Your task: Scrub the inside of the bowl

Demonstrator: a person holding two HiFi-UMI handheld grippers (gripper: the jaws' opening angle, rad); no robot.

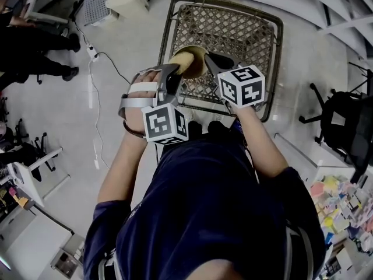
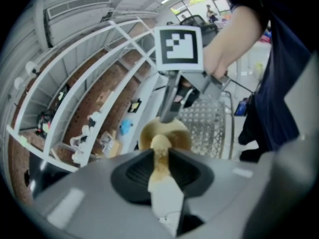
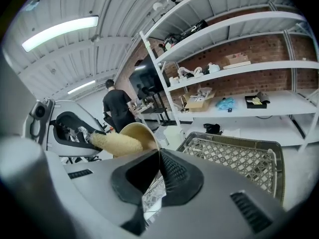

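A tan bowl [image 1: 199, 62] hangs tilted above a wire cart [image 1: 233, 28]. My right gripper [image 1: 211, 60] is shut on its thin rim, and in the right gripper view the rim [image 3: 149, 136] runs straight between the jaws. My left gripper [image 1: 175, 69] is shut on a yellowish scrubbing sponge [image 1: 182, 63] whose tip pokes into the bowl's mouth. From the left gripper view the sponge [image 2: 160, 151] stands pinched between the jaws, with the bowl [image 2: 180, 133] just beyond and the right gripper [image 2: 167, 114] coming down onto it. The fluffy sponge [image 3: 117, 143] enters the bowl from the left.
The cart's metal mesh [image 3: 239, 156] lies below the bowl. White shelves with boxes and small items [image 3: 229, 78] stand against a brick wall. A person in black [image 3: 117, 108] stands further back. An office chair [image 1: 341, 121] is at the right and a cable [image 1: 96, 80] lies on the floor.
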